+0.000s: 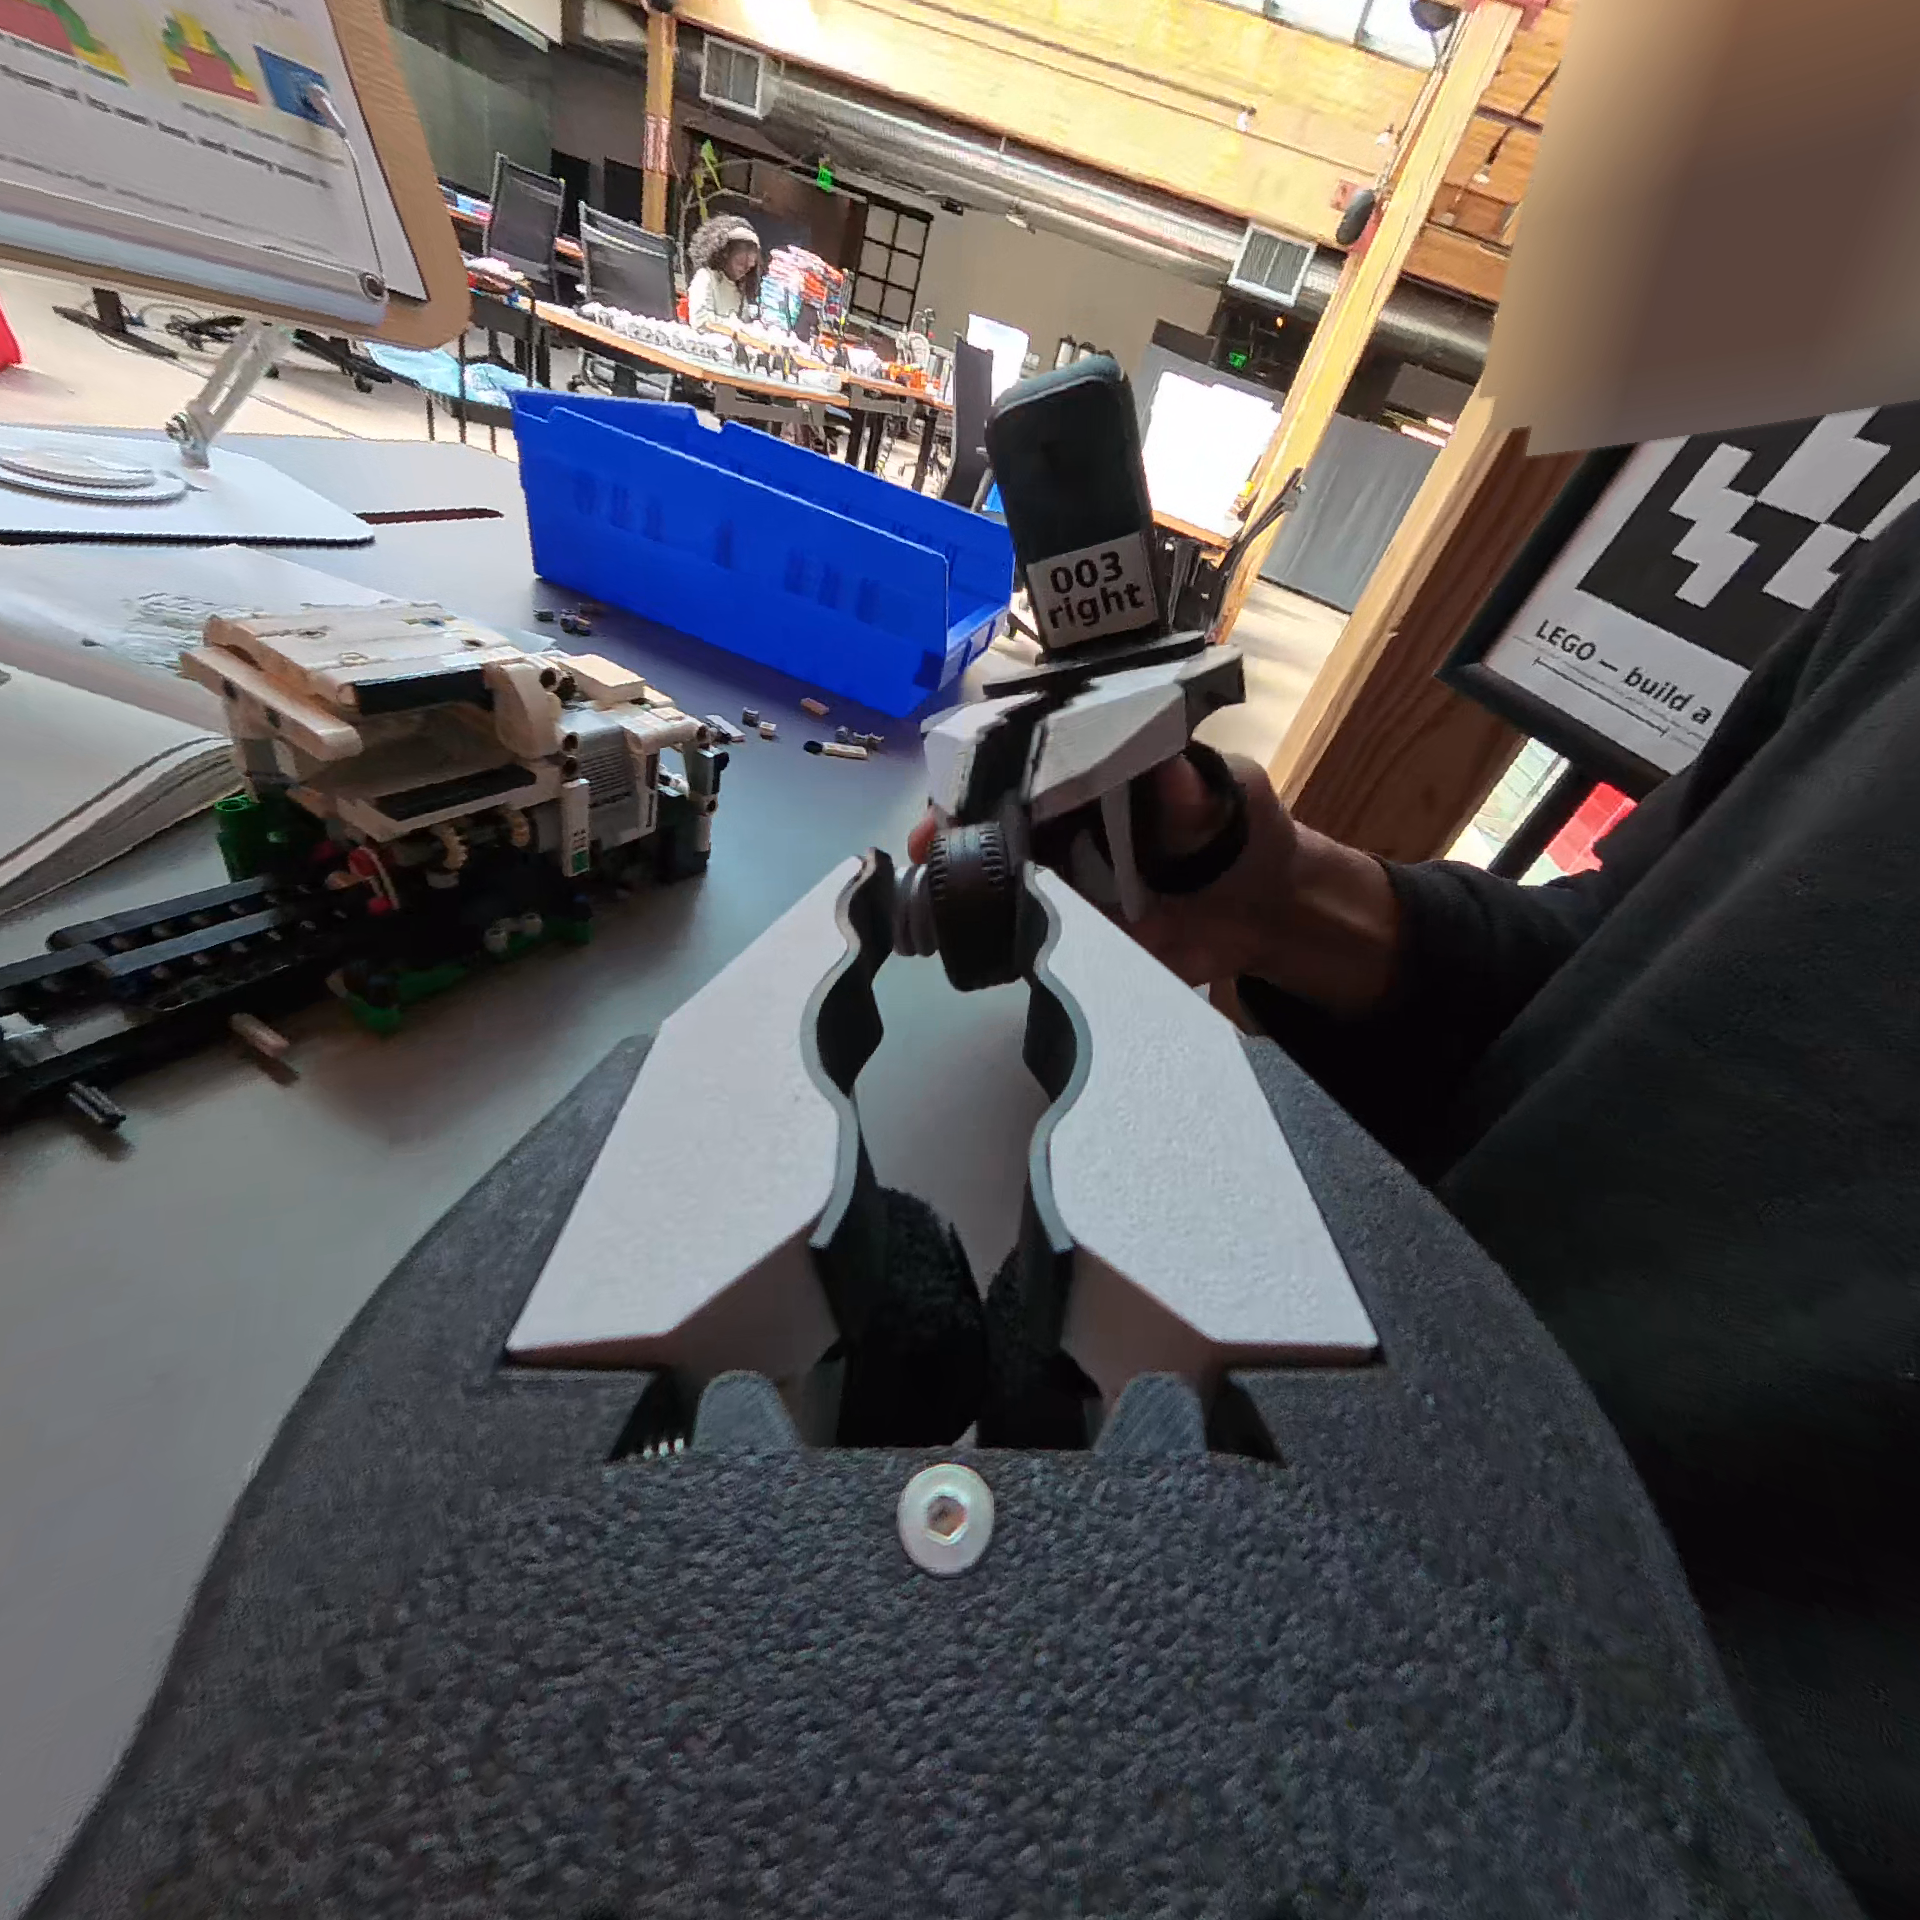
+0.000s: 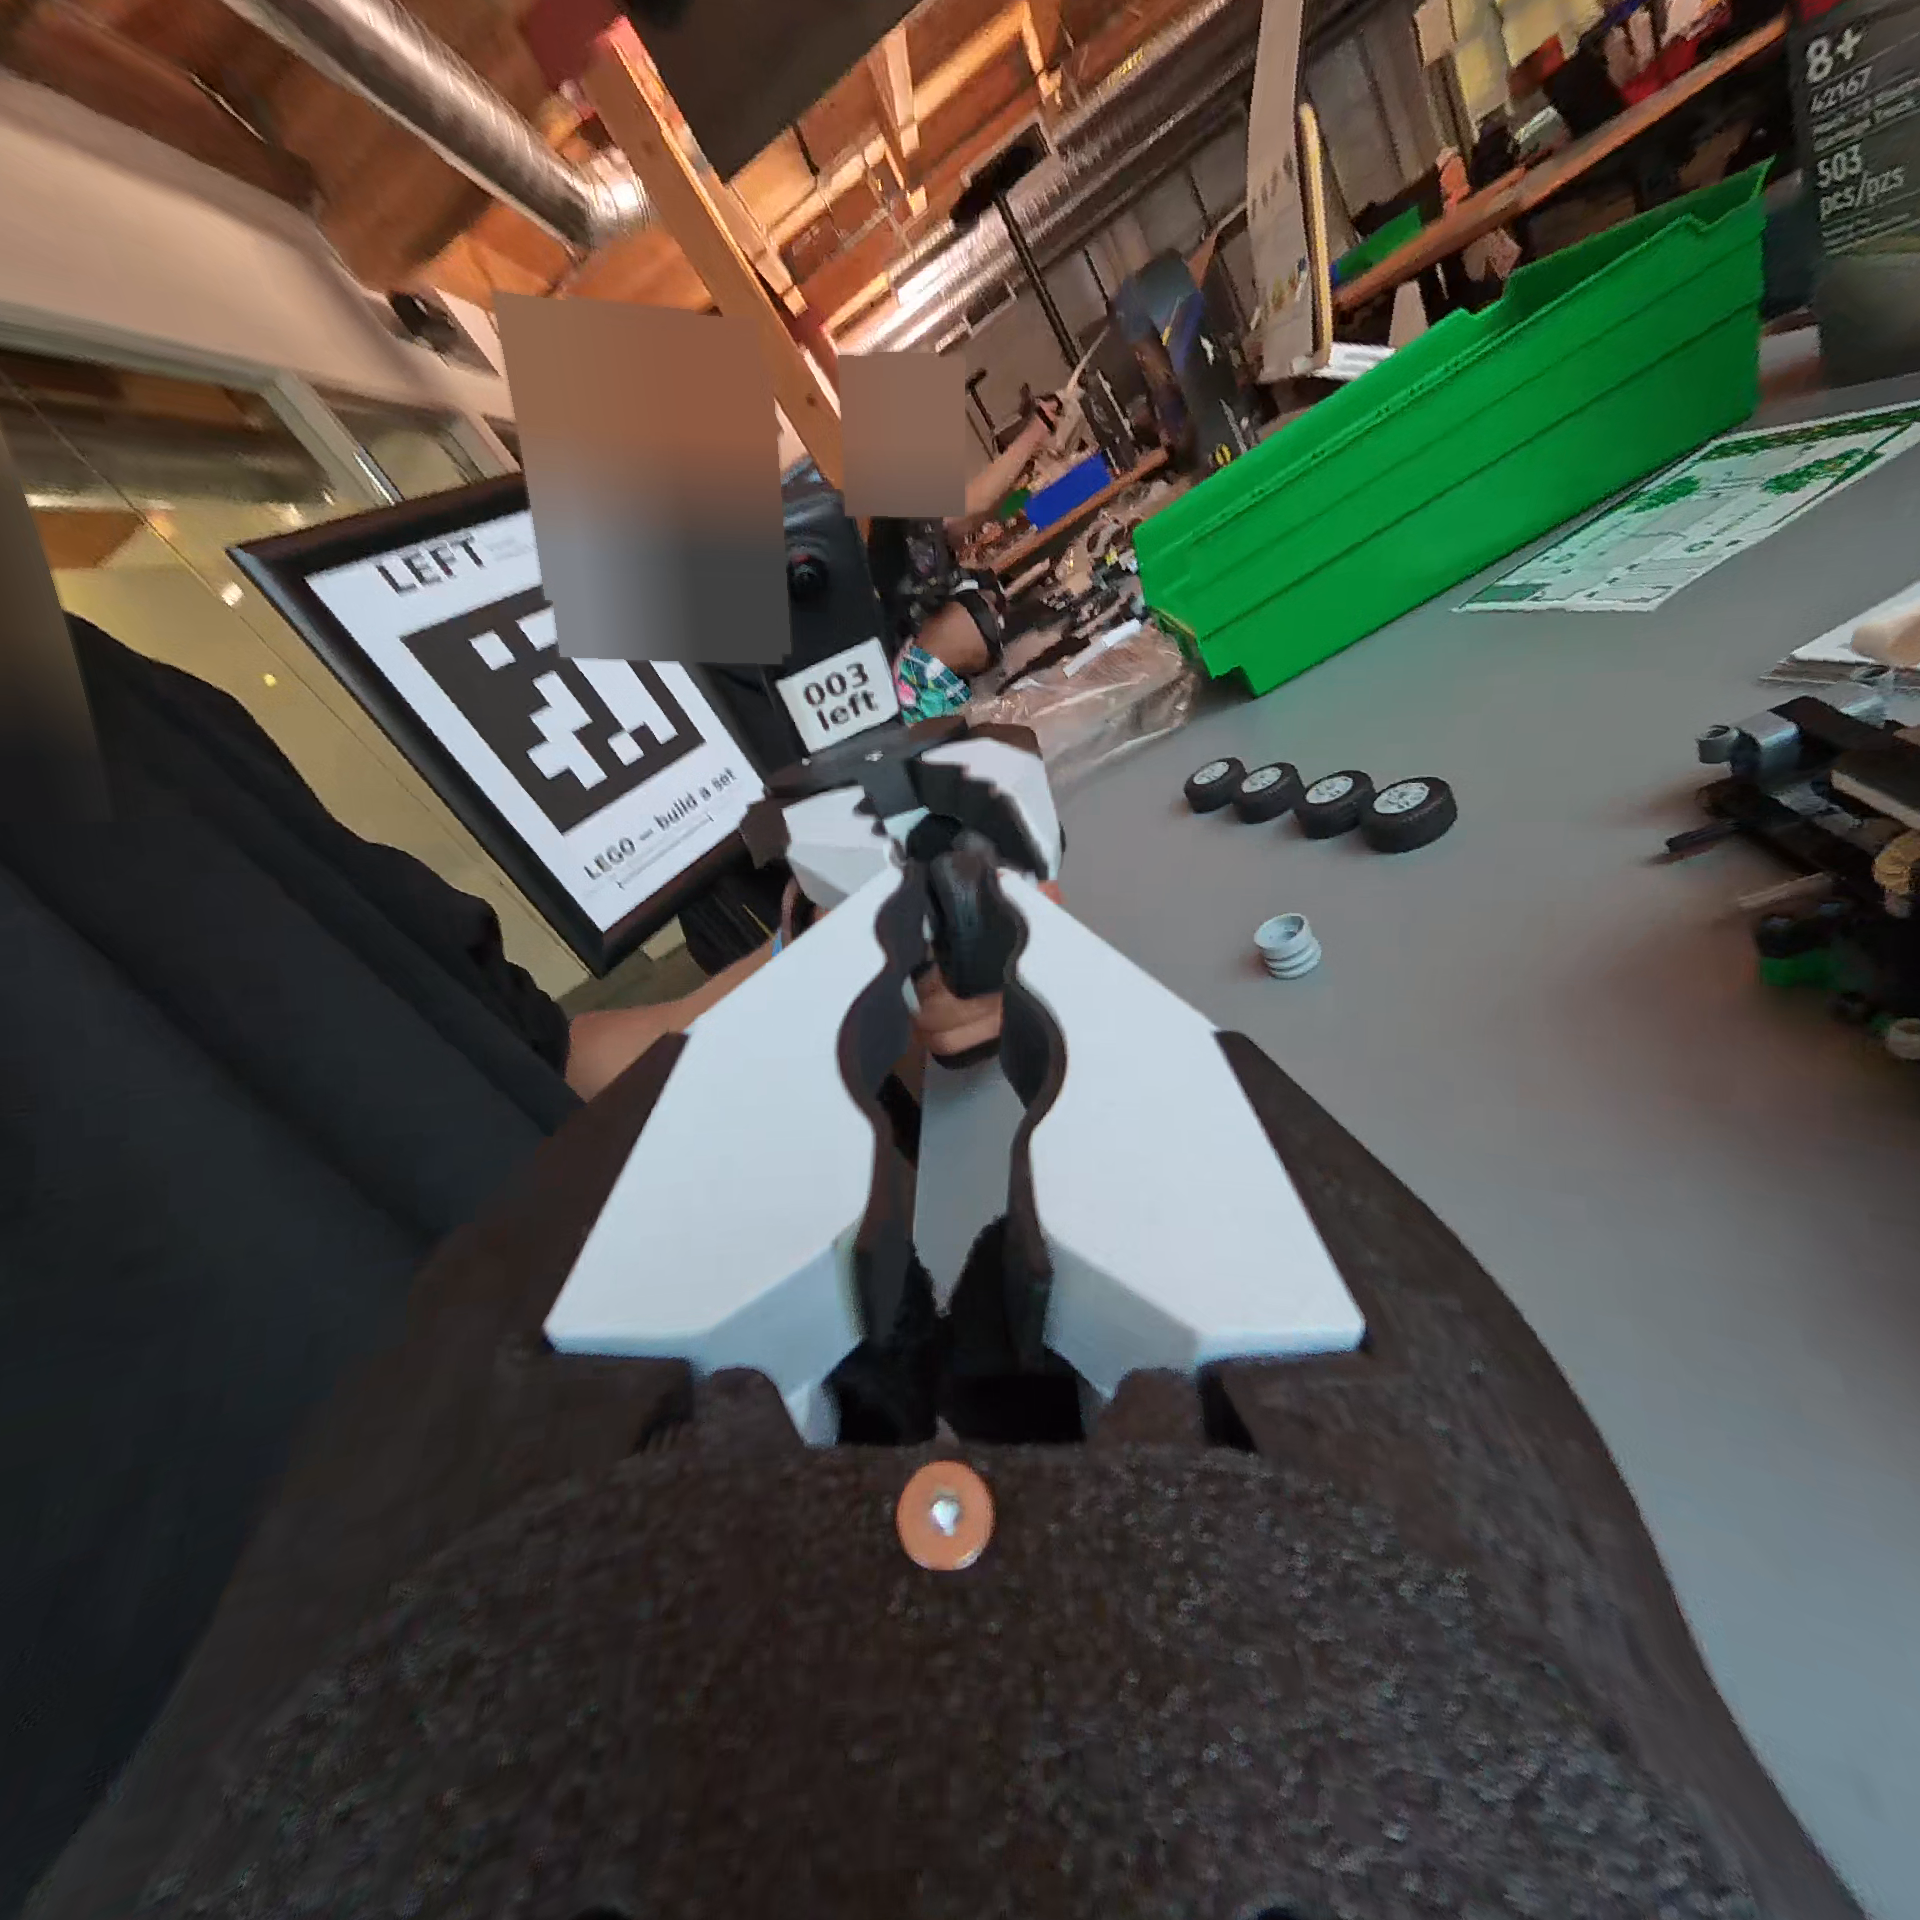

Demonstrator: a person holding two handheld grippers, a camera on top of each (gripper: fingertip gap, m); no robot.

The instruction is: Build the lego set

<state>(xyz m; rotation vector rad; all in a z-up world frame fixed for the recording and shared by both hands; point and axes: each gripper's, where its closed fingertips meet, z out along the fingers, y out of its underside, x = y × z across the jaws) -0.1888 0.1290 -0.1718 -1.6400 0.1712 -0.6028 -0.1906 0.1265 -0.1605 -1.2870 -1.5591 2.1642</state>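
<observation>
Your left gripper (image 1: 951,914) has white fingers with black wavy pads, set in a speckled dark grey body. Across from its tips, the right gripper (image 1: 982,831) is white and black too, and it holds a black tyre (image 1: 971,904) with a grey hub. Left of your left gripper stands the cream, grey and black lego model (image 1: 436,748) (green bits low down). Beyond it lies a bright blue bin (image 1: 758,582).

Right of your right gripper (image 2: 961,925), four black tyres (image 2: 1320,800) with grey centres sit on the grey table (image 2: 1455,1143), beside a light grey hub (image 2: 1288,945). Farther off is a bright green bin (image 2: 1455,488).
</observation>
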